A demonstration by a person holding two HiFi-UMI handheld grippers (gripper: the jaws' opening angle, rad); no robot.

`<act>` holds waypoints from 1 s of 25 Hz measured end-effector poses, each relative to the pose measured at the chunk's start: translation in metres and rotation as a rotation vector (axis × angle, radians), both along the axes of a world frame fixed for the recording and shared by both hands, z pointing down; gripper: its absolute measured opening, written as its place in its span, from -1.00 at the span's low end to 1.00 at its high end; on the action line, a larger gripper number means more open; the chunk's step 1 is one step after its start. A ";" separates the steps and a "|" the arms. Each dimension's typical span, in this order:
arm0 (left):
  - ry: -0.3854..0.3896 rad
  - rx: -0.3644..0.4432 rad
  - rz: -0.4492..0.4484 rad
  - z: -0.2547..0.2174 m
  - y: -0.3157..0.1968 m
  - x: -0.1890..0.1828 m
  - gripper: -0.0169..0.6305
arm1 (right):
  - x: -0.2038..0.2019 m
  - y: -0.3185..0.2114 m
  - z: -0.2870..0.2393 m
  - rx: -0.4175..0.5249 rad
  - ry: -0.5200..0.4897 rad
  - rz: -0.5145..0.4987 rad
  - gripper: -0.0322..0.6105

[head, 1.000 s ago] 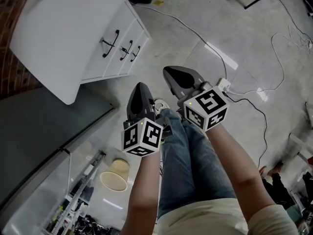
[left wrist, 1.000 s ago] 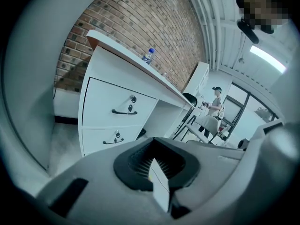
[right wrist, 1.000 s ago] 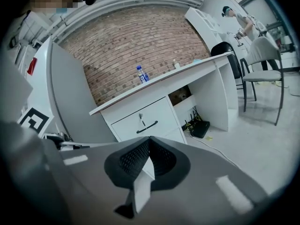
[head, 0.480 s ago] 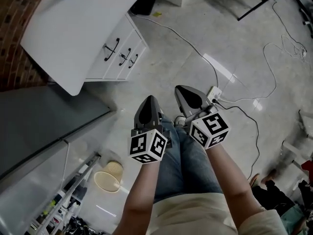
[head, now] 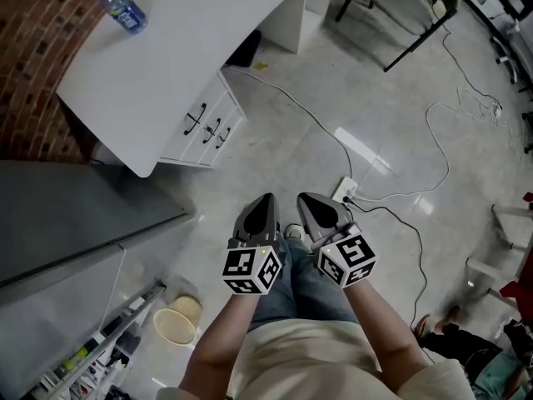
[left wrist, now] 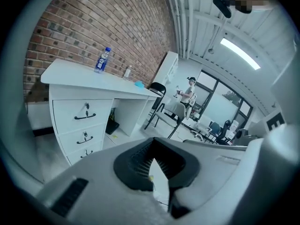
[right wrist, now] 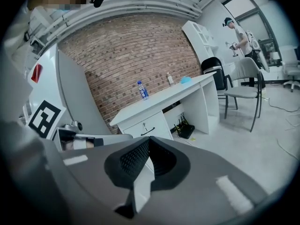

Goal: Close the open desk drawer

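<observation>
Two shut, empty grippers, left [head: 265, 202] and right [head: 308, 200], well clear of the drawers [left wrist: 70, 128]; I judge those rigid, easy-sliding, best pushed mid-front beside the handle [left wrist: 85, 116].

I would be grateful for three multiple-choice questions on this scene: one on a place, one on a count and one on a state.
1. Where does the water bottle stand?
A. on the floor
B. on top of the desk
C. on a chair

2. How many drawers does the desk front show?
A. one
B. three
C. five

3. How are the left gripper and the right gripper?
A. both shut and empty
B. both wide open
C. the left one shut on the bottle

Answers:
1 B: the bottle stands upright on the white top, near the brick wall.
2 B: three drawer fronts are stacked, each with a dark handle.
3 A: each gripper view shows its jaws together with nothing between them.
</observation>
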State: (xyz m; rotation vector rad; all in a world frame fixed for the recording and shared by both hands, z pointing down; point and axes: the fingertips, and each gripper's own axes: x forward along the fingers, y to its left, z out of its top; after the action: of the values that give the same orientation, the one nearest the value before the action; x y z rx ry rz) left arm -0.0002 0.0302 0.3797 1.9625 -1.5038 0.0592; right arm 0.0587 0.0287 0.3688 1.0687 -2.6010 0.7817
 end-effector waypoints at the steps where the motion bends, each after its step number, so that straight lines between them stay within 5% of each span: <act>1: -0.006 0.006 0.018 -0.007 0.001 0.004 -0.95 | 0.002 0.002 -0.006 0.005 0.002 0.002 -0.89; 25: -0.015 0.083 0.151 -0.138 0.036 0.043 -0.95 | 0.027 0.050 -0.156 0.196 0.033 -0.040 -0.89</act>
State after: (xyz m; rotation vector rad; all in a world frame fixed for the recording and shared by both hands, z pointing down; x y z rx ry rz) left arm 0.0425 0.0659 0.2415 2.1438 -1.3854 0.0779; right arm 0.0860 0.0786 0.2128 1.0659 -2.7059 0.5033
